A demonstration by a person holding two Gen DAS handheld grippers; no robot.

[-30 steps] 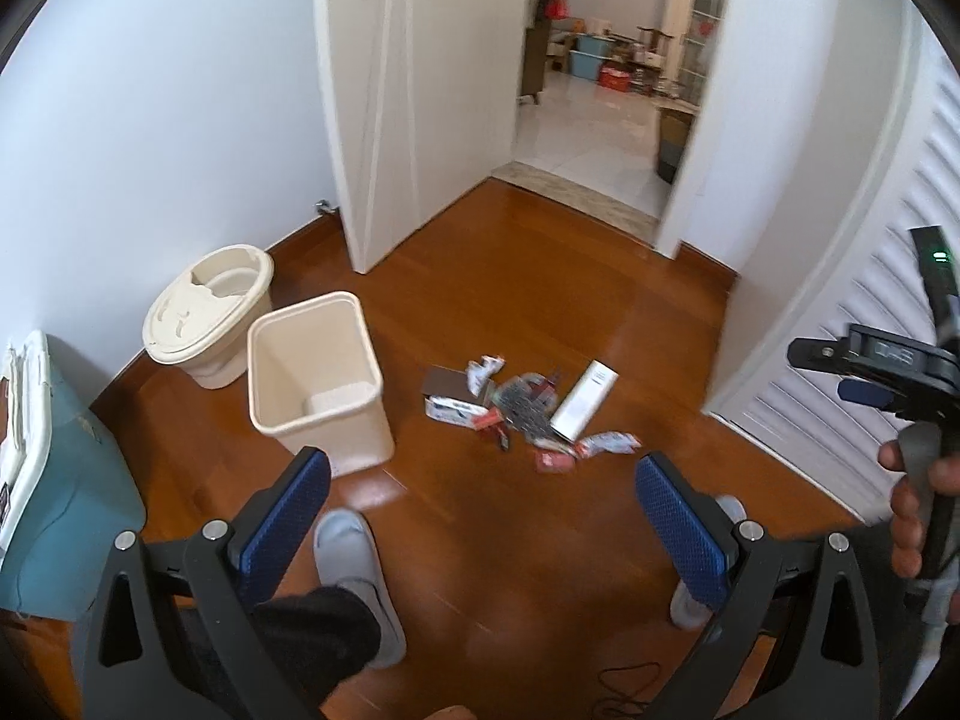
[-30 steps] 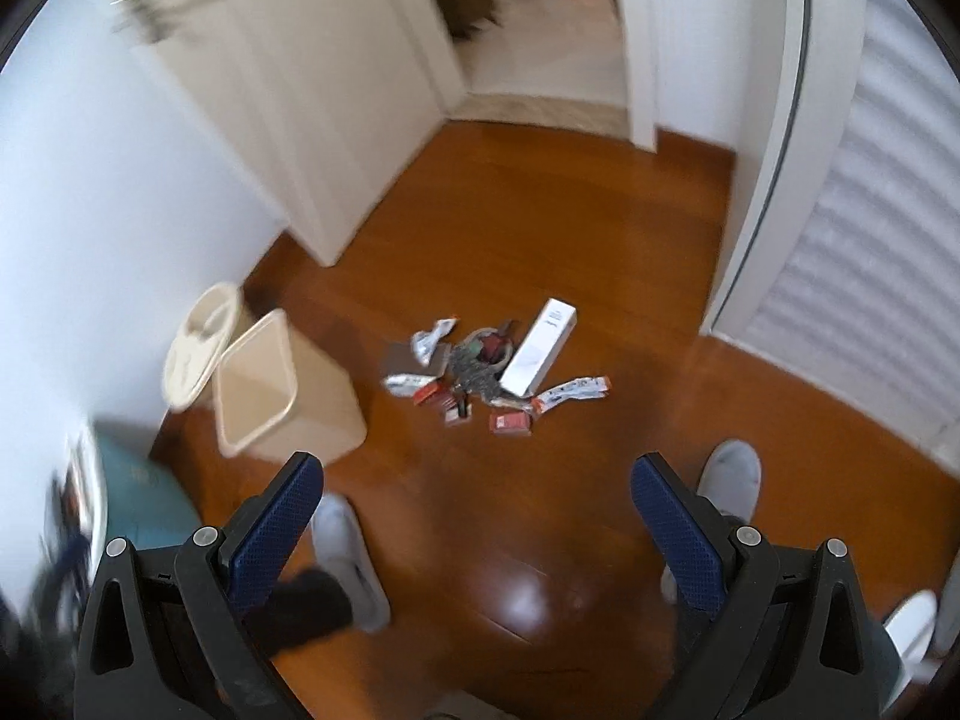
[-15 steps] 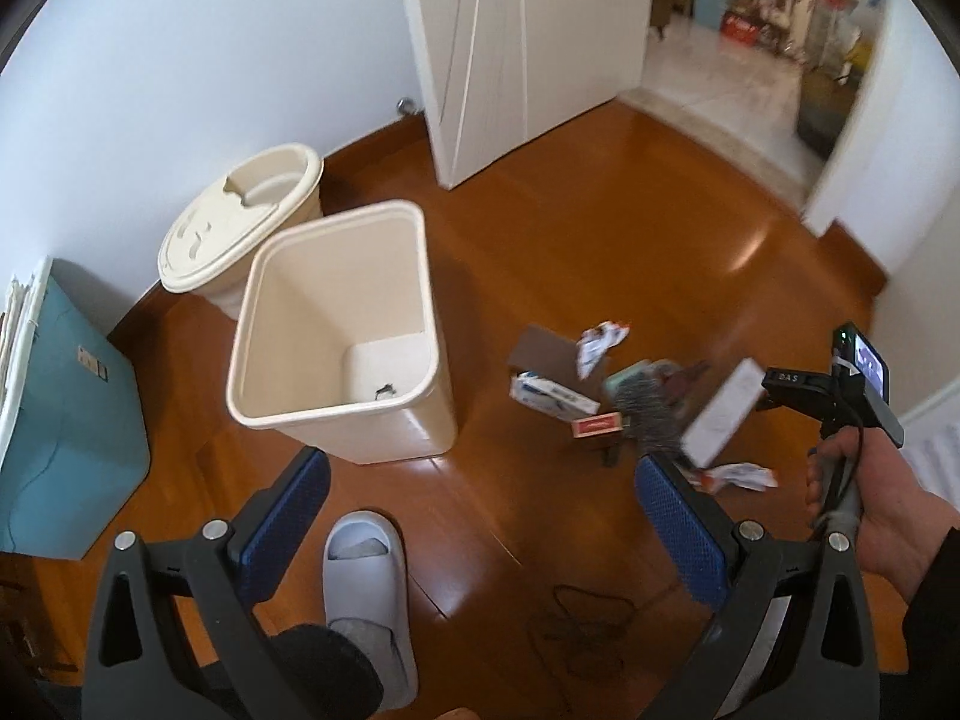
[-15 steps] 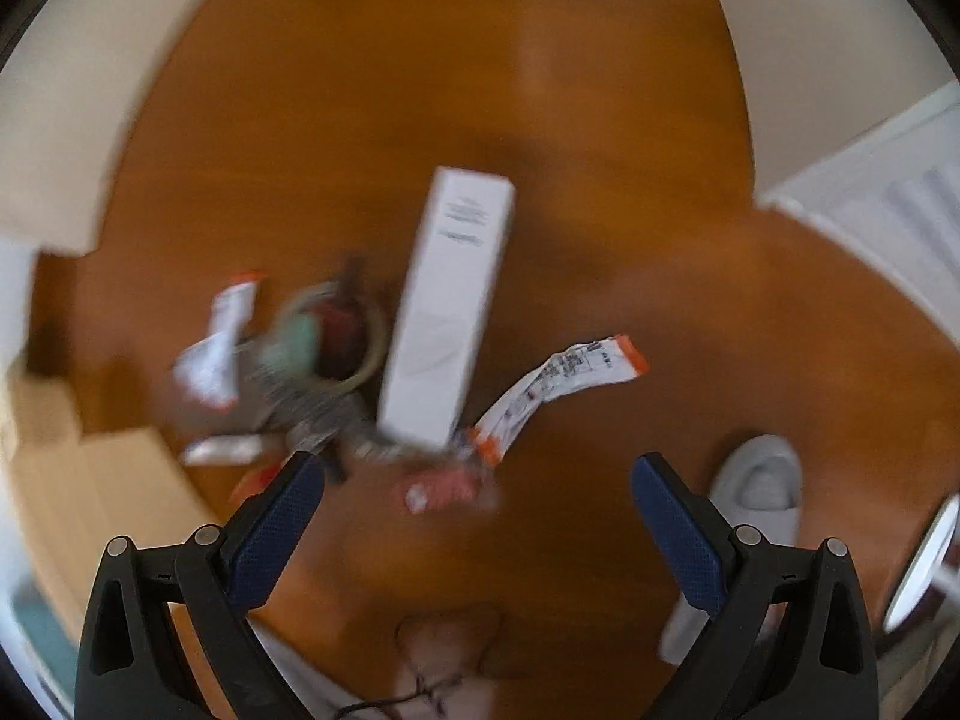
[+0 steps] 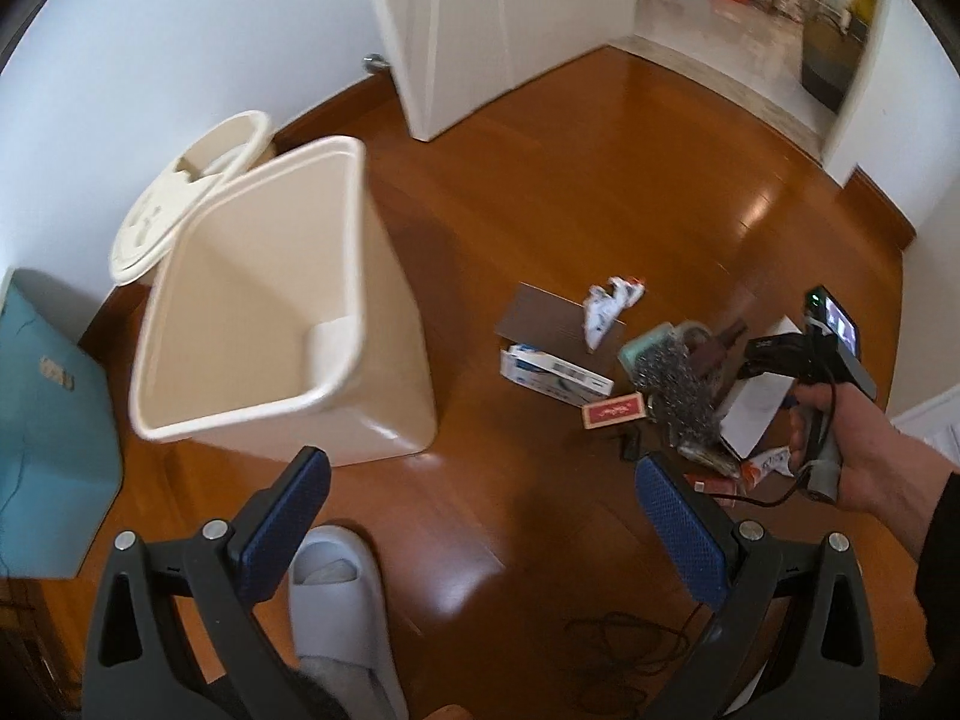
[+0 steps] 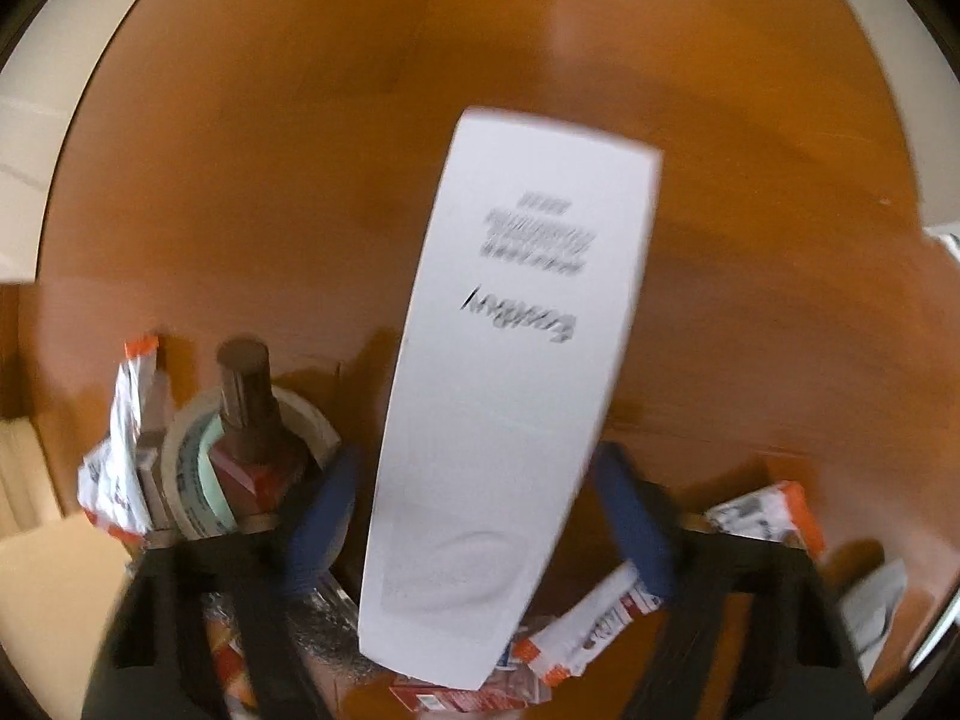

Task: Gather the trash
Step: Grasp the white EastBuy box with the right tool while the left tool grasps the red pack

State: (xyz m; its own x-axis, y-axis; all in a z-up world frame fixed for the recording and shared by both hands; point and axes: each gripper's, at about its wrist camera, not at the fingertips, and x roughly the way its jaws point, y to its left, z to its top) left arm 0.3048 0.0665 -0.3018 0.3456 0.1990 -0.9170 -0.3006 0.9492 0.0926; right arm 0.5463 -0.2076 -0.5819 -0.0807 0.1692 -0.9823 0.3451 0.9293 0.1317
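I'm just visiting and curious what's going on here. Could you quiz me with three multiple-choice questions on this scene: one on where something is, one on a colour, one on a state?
1. Where does the long white cardboard box lie?
A. inside the bin
B. between the fingers of the right gripper
C. on the blue container

2. What colour is the open rectangular plastic bin?
A. cream
B. black
C. red

3. How is the left gripper?
A. shut on a wrapper
B. shut on the bin rim
C. open, holding nothing

Answers:
1 B: the right wrist view shows a blue pad on each side of the box, though whether they touch it is unclear.
2 A: its walls and rim are pale cream.
3 C: its blue pads stand wide apart over bare wooden floor.
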